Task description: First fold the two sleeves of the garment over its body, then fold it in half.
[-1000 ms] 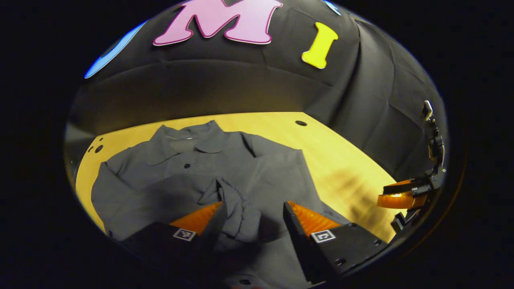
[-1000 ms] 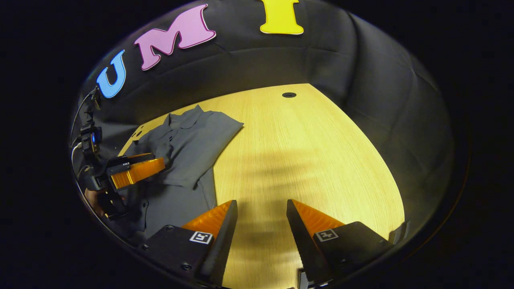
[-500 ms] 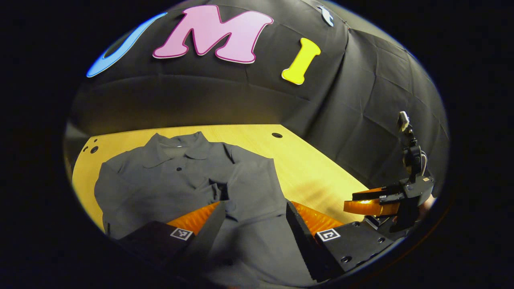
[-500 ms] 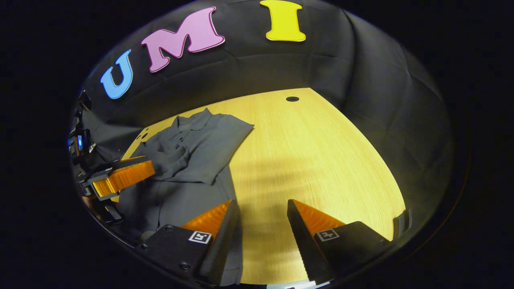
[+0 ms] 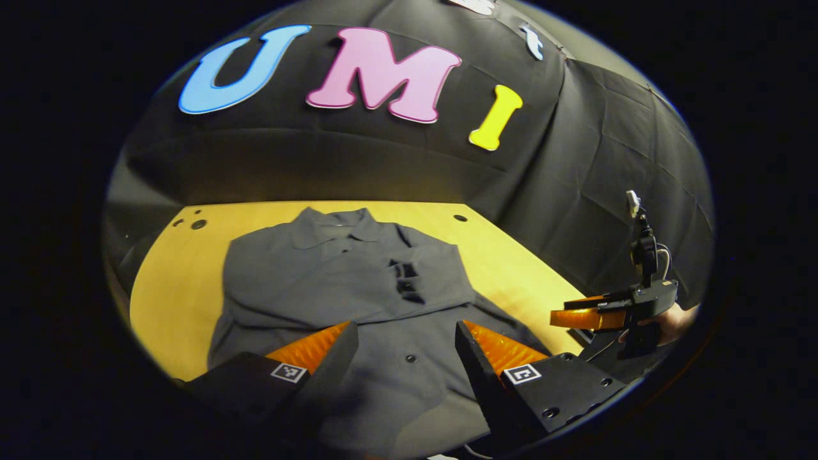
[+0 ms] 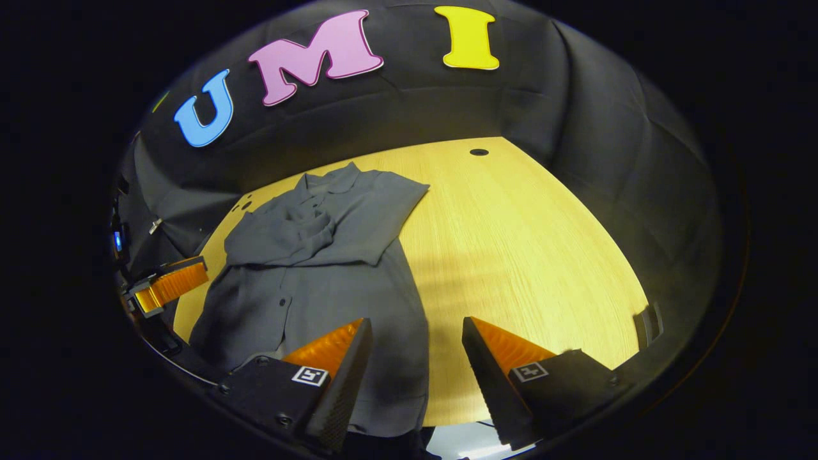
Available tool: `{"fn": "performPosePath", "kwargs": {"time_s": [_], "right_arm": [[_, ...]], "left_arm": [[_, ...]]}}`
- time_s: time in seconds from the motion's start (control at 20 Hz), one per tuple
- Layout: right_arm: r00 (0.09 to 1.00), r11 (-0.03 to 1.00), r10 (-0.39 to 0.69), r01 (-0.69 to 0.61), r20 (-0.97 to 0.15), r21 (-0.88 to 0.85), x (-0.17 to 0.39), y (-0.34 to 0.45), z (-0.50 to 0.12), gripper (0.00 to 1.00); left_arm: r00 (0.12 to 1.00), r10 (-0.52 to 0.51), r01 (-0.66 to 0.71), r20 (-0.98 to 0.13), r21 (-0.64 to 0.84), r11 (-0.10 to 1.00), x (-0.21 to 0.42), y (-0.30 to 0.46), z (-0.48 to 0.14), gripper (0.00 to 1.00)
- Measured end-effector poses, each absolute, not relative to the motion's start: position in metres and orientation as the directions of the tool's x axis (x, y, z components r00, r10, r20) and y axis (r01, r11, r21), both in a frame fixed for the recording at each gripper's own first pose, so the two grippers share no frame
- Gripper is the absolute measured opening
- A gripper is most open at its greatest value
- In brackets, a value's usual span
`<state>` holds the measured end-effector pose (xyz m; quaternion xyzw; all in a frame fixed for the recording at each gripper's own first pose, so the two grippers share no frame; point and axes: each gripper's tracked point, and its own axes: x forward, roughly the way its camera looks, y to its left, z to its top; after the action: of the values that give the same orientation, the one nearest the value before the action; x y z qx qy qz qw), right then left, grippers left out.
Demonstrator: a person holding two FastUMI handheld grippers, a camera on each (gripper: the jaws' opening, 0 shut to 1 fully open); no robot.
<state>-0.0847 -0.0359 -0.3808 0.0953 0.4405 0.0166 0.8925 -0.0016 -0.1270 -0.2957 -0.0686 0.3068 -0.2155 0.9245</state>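
On the table (image 6: 524, 243), the grey shirt (image 5: 358, 287) lies sleeves-folded; both tongs (image 5: 404, 332) (image 6: 415, 332) gape apart.

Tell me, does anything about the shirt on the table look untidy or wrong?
Only slightly. On the grey shirt, both sleeves are folded over the chest, but their cuffs meet in a bunched, wrinkled lump rather than lying flat. Otherwise it lies flat on the wooden table, with no visible damage.
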Motion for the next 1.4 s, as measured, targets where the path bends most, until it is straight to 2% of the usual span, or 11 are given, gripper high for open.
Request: {"fn": "performPosePath", "kwargs": {"time_s": [0.4,0.75,1.2,1.25,1.3,1.4], "right_arm": [[0.570,0.982,0.101,0.074,-0.815,0.173,-0.124,-0.018,-0.388,0.88],[0.529,0.987,0.062,0.094,-0.846,0.131,-0.149,-0.019,-0.402,0.88],[0.438,0.990,0.052,0.094,-0.897,0.104,-0.178,-0.007,-0.438,0.88],[0.430,0.991,0.053,0.087,-0.901,0.100,-0.178,-0.005,-0.441,0.89],[0.421,0.992,0.054,0.079,-0.905,0.096,-0.181,-0.003,-0.444,0.88],[0.425,0.995,0.042,0.065,-0.904,0.077,-0.181,-0.001,-0.444,0.89]], "left_arm": [[0.730,-0.247,0.203,-0.637,-0.144,0.969,-0.056,-0.003,-0.332,0.96],[0.652,-0.128,0.108,-0.747,-0.076,0.991,-0.105,0.051,-0.381,0.96],[0.539,-0.083,0.077,-0.838,-0.049,0.996,-0.131,0.064,-0.422,0.96],[0.534,-0.081,0.077,-0.842,-0.047,0.996,-0.131,0.063,-0.424,0.92],[0.529,-0.081,0.081,-0.845,-0.045,0.996,-0.131,0.063,-0.426,0.96],[0.525,-0.085,0.090,-0.847,-0.045,0.995,-0.130,0.062,-0.427,0.97]]}}
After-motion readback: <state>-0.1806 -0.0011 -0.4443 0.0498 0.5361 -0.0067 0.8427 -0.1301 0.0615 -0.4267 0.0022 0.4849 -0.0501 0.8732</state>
